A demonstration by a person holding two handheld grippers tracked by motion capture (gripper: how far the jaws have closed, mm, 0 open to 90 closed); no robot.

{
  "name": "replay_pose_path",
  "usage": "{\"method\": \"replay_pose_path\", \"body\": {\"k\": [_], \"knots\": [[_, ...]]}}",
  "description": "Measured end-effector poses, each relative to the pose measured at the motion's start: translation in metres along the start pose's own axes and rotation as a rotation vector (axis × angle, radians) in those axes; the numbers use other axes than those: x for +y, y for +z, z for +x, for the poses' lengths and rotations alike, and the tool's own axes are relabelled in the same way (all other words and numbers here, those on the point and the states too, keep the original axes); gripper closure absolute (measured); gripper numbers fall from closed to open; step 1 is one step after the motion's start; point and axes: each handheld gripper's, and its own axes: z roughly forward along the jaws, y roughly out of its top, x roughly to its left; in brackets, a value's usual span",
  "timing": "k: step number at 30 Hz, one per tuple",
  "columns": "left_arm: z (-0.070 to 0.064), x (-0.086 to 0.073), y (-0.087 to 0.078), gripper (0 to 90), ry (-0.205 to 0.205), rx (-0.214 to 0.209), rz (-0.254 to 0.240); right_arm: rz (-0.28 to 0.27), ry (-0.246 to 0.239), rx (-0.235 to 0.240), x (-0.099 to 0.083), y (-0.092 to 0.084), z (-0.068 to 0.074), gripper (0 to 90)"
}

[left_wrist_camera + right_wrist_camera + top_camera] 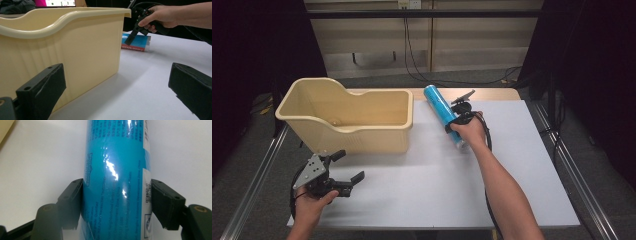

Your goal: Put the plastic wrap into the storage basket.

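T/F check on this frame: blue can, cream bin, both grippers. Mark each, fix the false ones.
1. The blue can lies on its side on the white table. True.
2. The right gripper has its jaws on either side of the can. True.
3. The can is inside the cream bin. False: it lies on the table beside the bin.
4. The left gripper holds the bin's rim. False: it is open, holding nothing, in front of the bin.
5. The bin stands upright. True.
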Motion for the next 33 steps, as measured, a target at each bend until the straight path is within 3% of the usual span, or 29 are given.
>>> {"method": "replay_pose_path", "body": {"k": [6, 9, 16, 21, 23, 26, 28, 33], "knots": [[-0.002, 0.001, -0.003, 0.9, 0.001, 0.005, -0.007, 0.02, -0.012, 0.018, -0.023, -0.013, -0.002, 31.7], [-0.003, 0.001, -0.004, 1.0, 0.003, 0.006, -0.005, 0.028, -0.03, 0.023, -0.043, -0.024, -0.001, 31.6], [-0.006, 0.001, -0.007, 1.1, 0.009, 0.006, -0.004, 0.072, -0.054, 0.013, -0.058, -0.035, 0.003, 31.1], [-0.006, 0.001, -0.007, 1.1, 0.015, 0.009, 0.005, 0.093, -0.073, 0.003, -0.049, -0.033, 0.008, 26.6], [-0.006, 0.001, -0.006, 1.1, 0.017, 0.007, 0.007, 0.093, -0.058, 0.016, -0.04, -0.031, 0.008, 23.2], [-0.006, 0.001, -0.005, 1.1, 0.014, 0.006, 0.008, 0.12, -0.055, -0.002, -0.028, -0.023, 0.01, 18.6], [-0.006, 0.0, -0.005, 1.1, 0.012, 0.006, 0.008, 0.129, -0.041, 0.022, -0.017, -0.015, 0.009, 14.0], [-0.004, -0.001, -0.004, 1.1, 0.016, 0.003, 0.014, 0.149, -0.031, 0.012, 0.0, -0.002, 0.009, 17.6]]}}
